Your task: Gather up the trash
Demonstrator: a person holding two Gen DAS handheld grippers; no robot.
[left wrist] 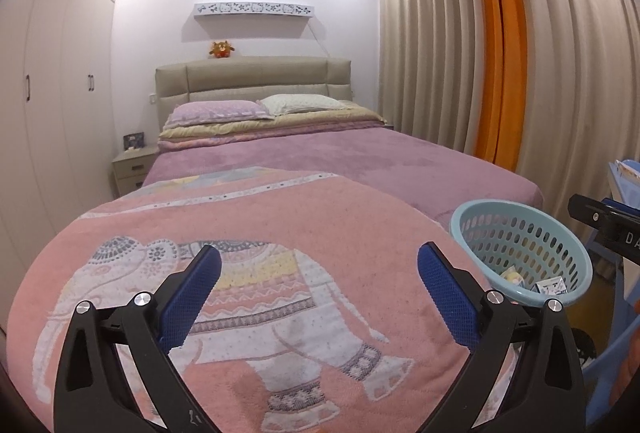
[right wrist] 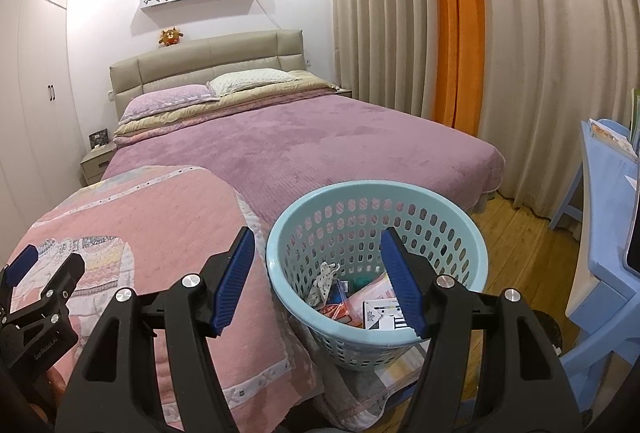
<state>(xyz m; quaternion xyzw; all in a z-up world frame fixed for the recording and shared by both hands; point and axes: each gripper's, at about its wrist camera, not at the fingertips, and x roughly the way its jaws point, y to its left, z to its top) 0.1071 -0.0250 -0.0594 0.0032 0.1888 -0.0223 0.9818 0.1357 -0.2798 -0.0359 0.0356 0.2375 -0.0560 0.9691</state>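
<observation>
In the left wrist view, the left gripper (left wrist: 319, 265) hangs over the foot of the bed with its blue-padded fingers spread wide and nothing between them. Below it lies a pink blanket (left wrist: 248, 233) woven with an elephant figure, spread over the purple bedspread (left wrist: 360, 157). At the right edge of the blanket stands a light blue perforated basket (left wrist: 520, 253), tilted slightly toward the camera, with a couple of small pieces of trash (left wrist: 552, 287) visible at its bottom. A black part of the right gripper (left wrist: 608, 225) shows at the far right edge; its fingertips are out of this view. Farther back are two pillows (left wrist: 260, 107), a padded headboard (left wrist: 252, 77) with a small orange plush toy (left wrist: 221, 50) on top, and beige curtains (left wrist: 432, 53) with an orange strip.

In the right wrist view, the right gripper (right wrist: 318, 265) hovers just above the basket (right wrist: 280, 265), its jaws released and empty, one finger over the blanket (right wrist: 140, 225) and the other over the basket's opening. Inside the basket rests the collected trash (right wrist: 360, 303): crumpled paper, a printed card and colourful wrappers. The basket sits at the bed corner on the blanket's edge, next to the wooden floor (right wrist: 520, 233). The left gripper (right wrist: 28, 265) shows at the lower left, over the blanket. A light blue desk (right wrist: 600, 213) stands at the right.
</observation>
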